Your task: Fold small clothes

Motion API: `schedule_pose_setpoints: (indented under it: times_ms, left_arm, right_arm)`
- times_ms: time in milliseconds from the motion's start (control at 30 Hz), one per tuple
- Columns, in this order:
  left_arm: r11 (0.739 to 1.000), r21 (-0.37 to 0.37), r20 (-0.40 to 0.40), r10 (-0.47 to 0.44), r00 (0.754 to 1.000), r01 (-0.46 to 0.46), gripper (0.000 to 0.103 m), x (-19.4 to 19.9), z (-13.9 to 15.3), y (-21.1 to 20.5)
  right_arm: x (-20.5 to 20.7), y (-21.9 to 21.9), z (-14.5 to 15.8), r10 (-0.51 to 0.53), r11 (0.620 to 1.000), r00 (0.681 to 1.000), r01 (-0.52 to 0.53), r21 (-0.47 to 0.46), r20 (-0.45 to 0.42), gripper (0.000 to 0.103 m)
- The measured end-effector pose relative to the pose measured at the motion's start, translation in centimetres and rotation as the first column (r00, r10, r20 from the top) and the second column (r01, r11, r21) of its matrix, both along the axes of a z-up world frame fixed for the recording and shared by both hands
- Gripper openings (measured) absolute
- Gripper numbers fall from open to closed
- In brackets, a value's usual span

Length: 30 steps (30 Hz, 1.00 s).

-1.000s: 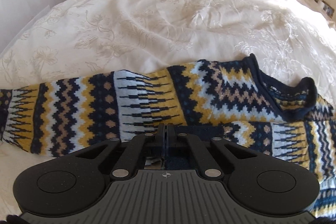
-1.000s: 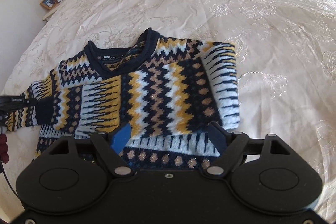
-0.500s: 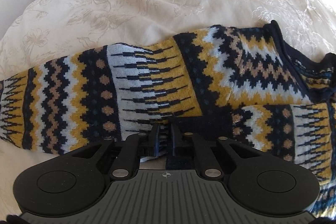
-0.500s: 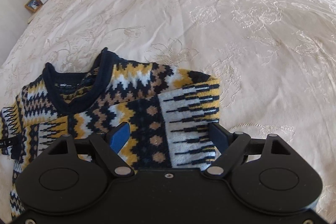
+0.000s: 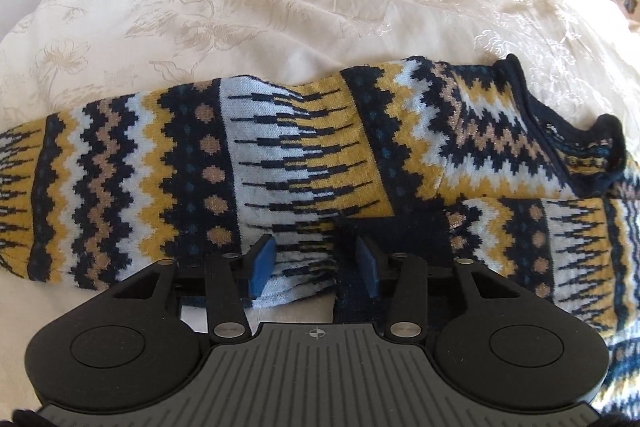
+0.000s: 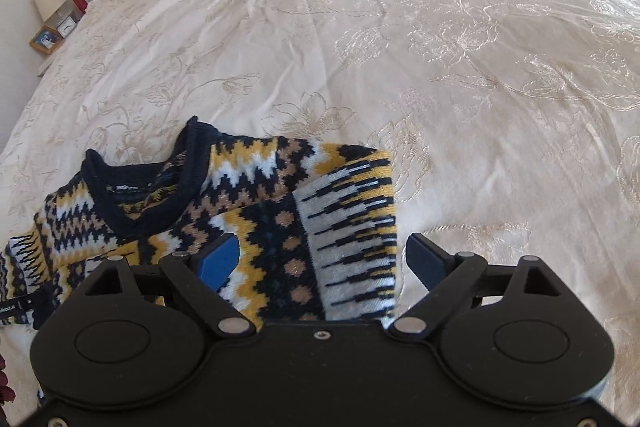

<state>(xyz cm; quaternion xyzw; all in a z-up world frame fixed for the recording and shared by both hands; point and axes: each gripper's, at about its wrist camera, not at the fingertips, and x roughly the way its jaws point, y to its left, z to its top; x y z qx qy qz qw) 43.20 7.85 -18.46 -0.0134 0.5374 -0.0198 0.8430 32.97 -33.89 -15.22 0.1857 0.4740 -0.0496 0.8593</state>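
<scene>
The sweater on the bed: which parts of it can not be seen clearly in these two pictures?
- Sweater hem: in both wrist views, hidden behind the bodies of the left hand-held gripper and the right hand-held gripper.
- Left sleeve end: cut off by the left edge of the left wrist view.
- Collar label: right wrist view, too small to read.
- Underside against the bedspread: hidden by the sweater itself.

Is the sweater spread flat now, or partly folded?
Partly folded: the sweater has one sleeve laid over its body, its edge straight beside the bedspread.
</scene>
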Motion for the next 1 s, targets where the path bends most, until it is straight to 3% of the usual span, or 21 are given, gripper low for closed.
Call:
schedule_pose_setpoints:
  times_ms: [33,133,367,433,733,1000]
  left_arm:
    - [1.000,-0.025,-0.006,0.000,1.000,0.000,0.058,-0.4,0.2,0.4]
    - [0.997,-0.072,-0.014,0.002,1.000,-0.003,0.061,-2.3,0.9,1.5]
    - [0.994,-0.070,0.033,0.091,0.995,-0.088,0.063,-7.4,2.7,4.8]
    - [0.990,-0.066,0.051,0.131,0.990,-0.128,0.067,-8.4,3.2,6.4]
    - [0.969,0.024,0.152,0.241,0.958,-0.248,0.068,-10.2,5.7,15.0]
    - [0.952,0.161,0.219,0.223,0.950,-0.261,0.068,-8.9,6.8,21.7]
  right_arm:
    - [-0.6,0.4,0.4,0.005,1.000,1.000,-0.005,0.009,0.009,0.094]
    - [-2.1,2.1,1.6,0.035,0.999,0.999,-0.036,0.029,0.030,0.097]
    - [-5.7,7.5,3.3,0.161,0.986,0.986,-0.163,0.034,0.041,0.101]
    - [-6.7,9.1,3.6,0.187,0.981,0.981,-0.188,0.037,0.044,0.102]
    - [-8.7,14.9,4.7,0.238,0.970,0.969,-0.241,0.042,0.058,0.102]
    - [-9.1,18.8,5.4,0.243,0.968,0.968,-0.246,0.049,0.066,0.102]
